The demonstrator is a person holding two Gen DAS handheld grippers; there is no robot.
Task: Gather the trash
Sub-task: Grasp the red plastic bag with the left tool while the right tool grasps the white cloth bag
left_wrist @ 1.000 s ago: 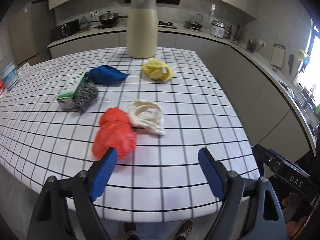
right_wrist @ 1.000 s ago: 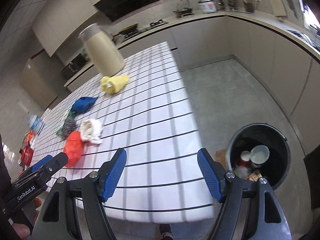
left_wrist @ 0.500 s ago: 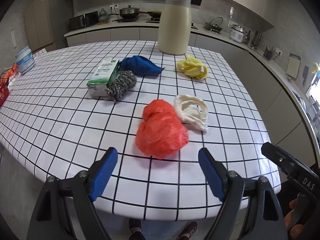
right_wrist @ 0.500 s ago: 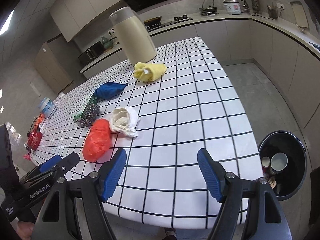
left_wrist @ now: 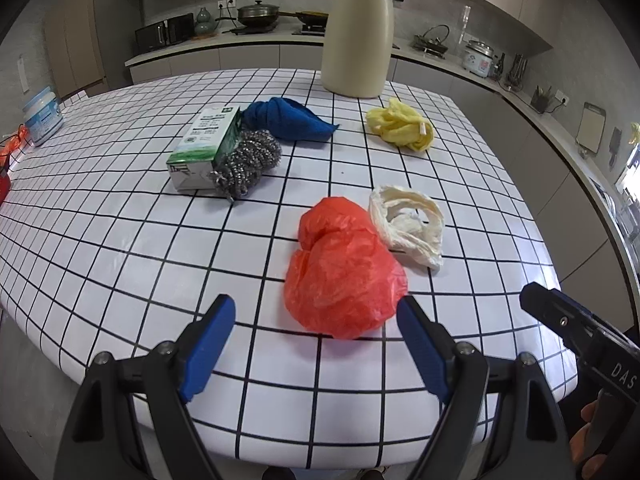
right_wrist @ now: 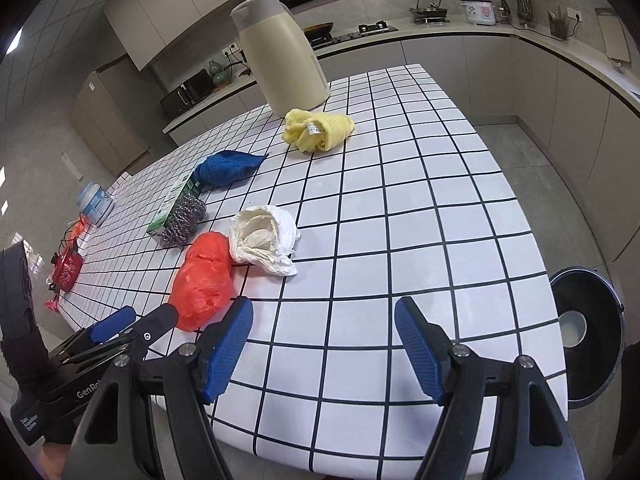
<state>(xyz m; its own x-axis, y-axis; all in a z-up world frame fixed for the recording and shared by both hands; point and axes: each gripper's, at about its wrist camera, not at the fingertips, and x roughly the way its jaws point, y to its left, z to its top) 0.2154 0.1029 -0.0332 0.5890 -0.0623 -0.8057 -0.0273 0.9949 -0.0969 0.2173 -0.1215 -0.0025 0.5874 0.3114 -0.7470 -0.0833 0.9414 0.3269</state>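
A crumpled red plastic bag lies near the front of the white gridded table, touching a crumpled white plastic bag on its right. My left gripper is open, just short of the red bag, which sits between its fingers' line of sight. My right gripper is open and empty over the table's front edge; the red bag and white bag lie to its left. A black trash bin stands on the floor at the right, with a white cup inside.
Farther back lie a green-white box, a steel scourer, a blue cloth, a yellow cloth and a tall beige jug. A white tub stands at the far left. Kitchen counters ring the room.
Both grippers swung left towards the table's trash. The left gripper came closer to the red bag, now centred ahead of it. The bin slid to the right edge of the right view.
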